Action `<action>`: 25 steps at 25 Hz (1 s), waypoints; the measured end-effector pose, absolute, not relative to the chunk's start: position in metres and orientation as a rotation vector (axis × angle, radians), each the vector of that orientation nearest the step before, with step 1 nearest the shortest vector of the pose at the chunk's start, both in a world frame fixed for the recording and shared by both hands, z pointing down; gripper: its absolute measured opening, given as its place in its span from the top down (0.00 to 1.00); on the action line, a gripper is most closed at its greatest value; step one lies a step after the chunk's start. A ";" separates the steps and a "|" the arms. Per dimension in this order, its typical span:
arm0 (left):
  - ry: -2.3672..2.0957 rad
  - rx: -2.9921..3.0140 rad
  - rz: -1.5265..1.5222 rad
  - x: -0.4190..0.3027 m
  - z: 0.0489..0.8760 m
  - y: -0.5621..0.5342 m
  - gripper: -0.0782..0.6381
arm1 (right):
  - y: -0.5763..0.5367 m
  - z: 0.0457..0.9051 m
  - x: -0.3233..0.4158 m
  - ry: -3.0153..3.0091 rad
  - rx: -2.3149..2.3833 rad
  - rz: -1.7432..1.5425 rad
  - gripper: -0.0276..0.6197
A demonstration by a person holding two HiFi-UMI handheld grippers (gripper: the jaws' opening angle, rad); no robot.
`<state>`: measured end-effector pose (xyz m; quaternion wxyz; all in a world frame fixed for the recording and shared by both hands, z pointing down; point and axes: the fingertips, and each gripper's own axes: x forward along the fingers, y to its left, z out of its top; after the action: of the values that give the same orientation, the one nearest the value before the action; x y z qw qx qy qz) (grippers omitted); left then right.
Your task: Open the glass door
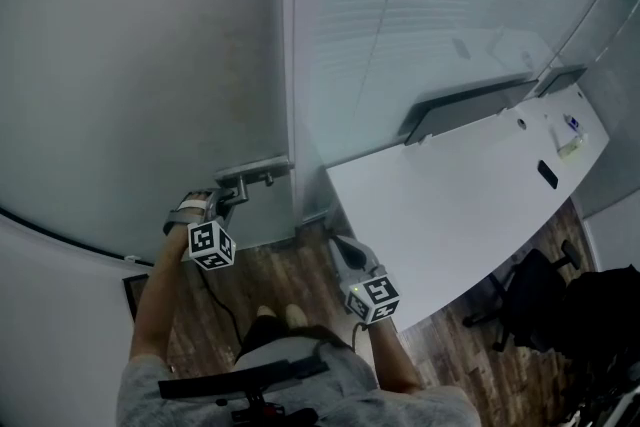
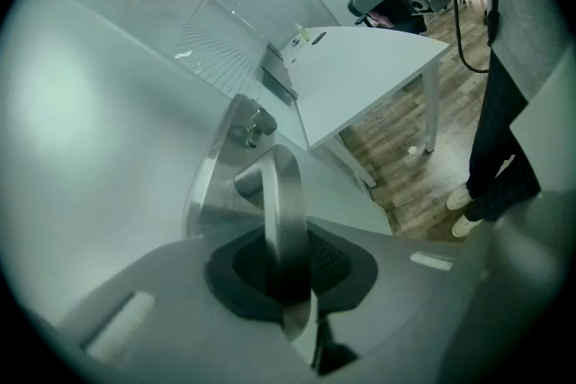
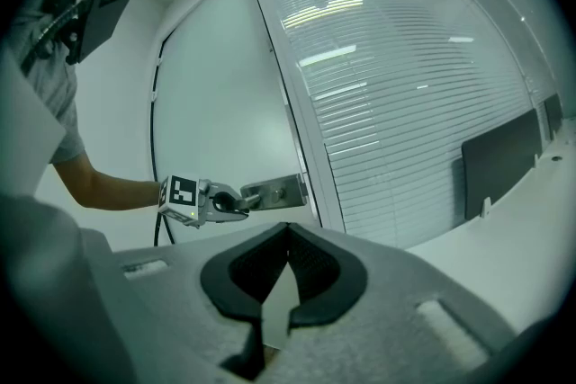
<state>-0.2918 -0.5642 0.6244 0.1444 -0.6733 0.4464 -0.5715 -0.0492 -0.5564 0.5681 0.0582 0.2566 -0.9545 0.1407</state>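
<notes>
My left gripper (image 1: pixel 230 195) clamped the metal door handle (image 2: pixel 283 211) between its pads, the glass door (image 1: pixel 140 65) directly ahead of its jaws; my right gripper (image 3: pixel 288 229) hung empty, jaws together, the white desk (image 1: pixel 450 205) at its right

Left of the blinds (image 1: pixel 420 5): glass door (image 1: pixel 140 75), with door handle (image 1: pixel 255 171) at its right edge, pinched between the jaws of left gripper (image 1: pixel 232 193). Along the blinds: desk (image 1: pixel 450 205), monitor (image 1: pixel 470 105) at its back. Before the desk's near corner, well apart from the handle: right gripper (image 1: pixel 338 243). Right of the desk, perhaps partly under it: chair (image 1: pixel 535 290).
</notes>
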 end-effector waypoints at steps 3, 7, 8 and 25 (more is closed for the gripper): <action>1.278 -1.891 -1.629 -0.292 0.624 -0.566 0.88 | -0.552 0.570 -0.045 -2.893 0.783 0.446 0.95; 1.270 -1.893 -1.635 -0.292 0.625 -0.563 0.88 | -0.544 0.574 -0.040 -2.886 0.782 0.468 0.95; 1.266 -1.899 -1.638 -0.291 0.625 -0.562 0.88 | -0.542 0.575 -0.039 -2.884 0.781 0.474 0.95; 1.231 -1.906 -1.629 -0.279 0.622 -0.545 0.88 | -0.532 0.572 -0.027 -2.873 0.804 0.449 0.95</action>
<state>-0.2789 -0.5451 0.6221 0.1733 -0.6721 0.4340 -0.5744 -0.0268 -0.5322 0.5718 0.0621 0.2660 -0.9504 0.1487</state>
